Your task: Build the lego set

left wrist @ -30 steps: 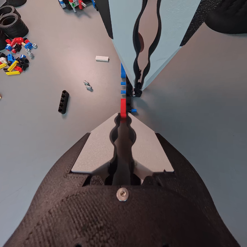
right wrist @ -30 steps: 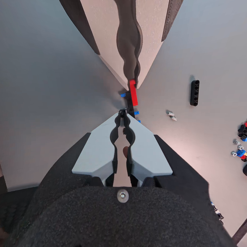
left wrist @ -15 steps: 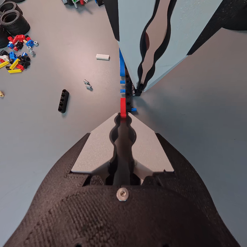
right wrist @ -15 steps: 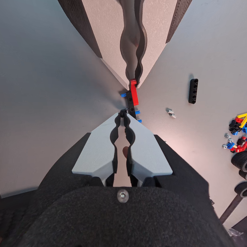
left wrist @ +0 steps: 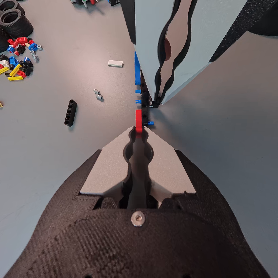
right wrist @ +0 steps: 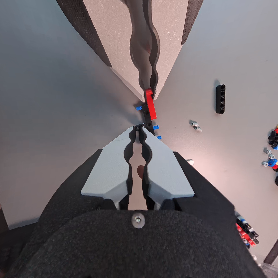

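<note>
My left gripper (left wrist: 138,127) is shut on the red beam (left wrist: 138,118) of a small assembly: a black holed beam (left wrist: 144,103) with blue pins (left wrist: 138,91) and a blue beam (left wrist: 137,72) further along. My right gripper (left wrist: 157,102), with light blue fingers, comes in from the top, shut on a small black pin (left wrist: 155,104) that sits against the black beam's side. In the right wrist view the right gripper (right wrist: 137,127) holds the pin (right wrist: 139,125) beside the black beam (right wrist: 146,115). The left gripper (right wrist: 149,96) grips the red beam (right wrist: 151,108) opposite.
On the grey table lie a loose black beam (left wrist: 70,112), two grey pins (left wrist: 98,94) and a white tile (left wrist: 115,63). A pile of coloured pieces (left wrist: 18,60) and black tyres (left wrist: 13,22) sit far left. A partial build (left wrist: 90,2) is at the top edge. Spacing between my two grippers at the tips: around 4 cm. The right tips stand about 10 cm off the white tile (left wrist: 115,63).
The right gripper has tilted about its tip, while the black pin stays against the black beam. The left gripper and the assembly have hardly moved.
</note>
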`<state>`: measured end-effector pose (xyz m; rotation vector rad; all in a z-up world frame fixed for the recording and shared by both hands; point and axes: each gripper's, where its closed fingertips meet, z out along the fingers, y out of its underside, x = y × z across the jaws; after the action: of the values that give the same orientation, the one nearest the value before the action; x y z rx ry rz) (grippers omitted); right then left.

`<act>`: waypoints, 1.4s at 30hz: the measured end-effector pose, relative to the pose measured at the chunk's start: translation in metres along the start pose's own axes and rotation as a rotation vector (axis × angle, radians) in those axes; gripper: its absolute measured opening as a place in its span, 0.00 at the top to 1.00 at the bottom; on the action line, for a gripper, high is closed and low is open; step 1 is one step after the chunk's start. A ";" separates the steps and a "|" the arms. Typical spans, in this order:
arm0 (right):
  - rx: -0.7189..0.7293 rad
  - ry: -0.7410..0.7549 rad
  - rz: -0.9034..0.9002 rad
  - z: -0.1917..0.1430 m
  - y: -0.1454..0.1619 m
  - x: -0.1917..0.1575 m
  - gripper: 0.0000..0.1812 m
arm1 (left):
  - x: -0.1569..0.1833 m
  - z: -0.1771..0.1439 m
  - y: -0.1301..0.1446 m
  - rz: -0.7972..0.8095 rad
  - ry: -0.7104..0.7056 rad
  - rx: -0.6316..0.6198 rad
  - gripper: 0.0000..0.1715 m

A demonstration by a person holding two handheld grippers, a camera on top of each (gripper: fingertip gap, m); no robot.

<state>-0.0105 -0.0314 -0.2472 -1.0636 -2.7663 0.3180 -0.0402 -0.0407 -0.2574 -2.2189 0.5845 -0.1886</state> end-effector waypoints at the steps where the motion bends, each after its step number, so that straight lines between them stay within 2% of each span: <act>1: 0.015 0.004 0.005 0.000 0.000 0.000 0.99 | 0.000 0.000 0.000 -0.003 0.001 0.000 0.96; 10: 0.128 0.057 0.106 0.002 0.004 0.002 0.99 | 0.001 0.000 0.000 -0.014 -0.004 -0.002 0.96; 15: 0.041 0.090 0.103 0.003 0.004 0.003 0.99 | 0.001 0.000 0.000 -0.004 -0.009 -0.002 0.96; 18: 0.063 0.128 0.092 0.002 0.003 0.003 0.98 | 0.001 0.000 0.000 0.004 -0.024 -0.004 0.96; 21: 0.131 0.103 0.109 -0.003 -0.002 -0.004 0.92 | 0.003 0.000 0.000 -0.001 -0.016 -0.003 0.96; 24: 0.162 0.087 0.141 -0.008 -0.005 -0.004 0.94 | 0.003 0.000 0.000 -0.002 -0.014 -0.003 0.96; 26: 0.145 0.110 0.138 -0.006 -0.001 -0.001 0.99 | 0.003 0.000 0.000 -0.001 -0.013 -0.003 0.96; 33: 0.091 0.071 0.134 0.001 0.001 -0.004 0.99 | 0.002 0.000 0.000 0.000 -0.018 -0.003 0.96; 38: 0.103 0.098 0.135 0.000 0.000 -0.001 0.99 | 0.001 -0.001 0.001 -0.003 -0.016 -0.006 0.96; 41: 0.187 0.150 0.100 -0.007 -0.005 0.000 0.98 | 0.002 -0.001 0.001 -0.012 0.002 -0.002 0.96; 42: 0.249 0.154 0.095 -0.013 -0.010 -0.002 0.93 | 0.003 -0.002 0.001 -0.007 0.012 0.002 0.96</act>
<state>-0.0122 -0.0379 -0.2322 -1.1058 -2.4682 0.5521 -0.0386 -0.0441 -0.2573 -2.2199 0.5827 -0.2059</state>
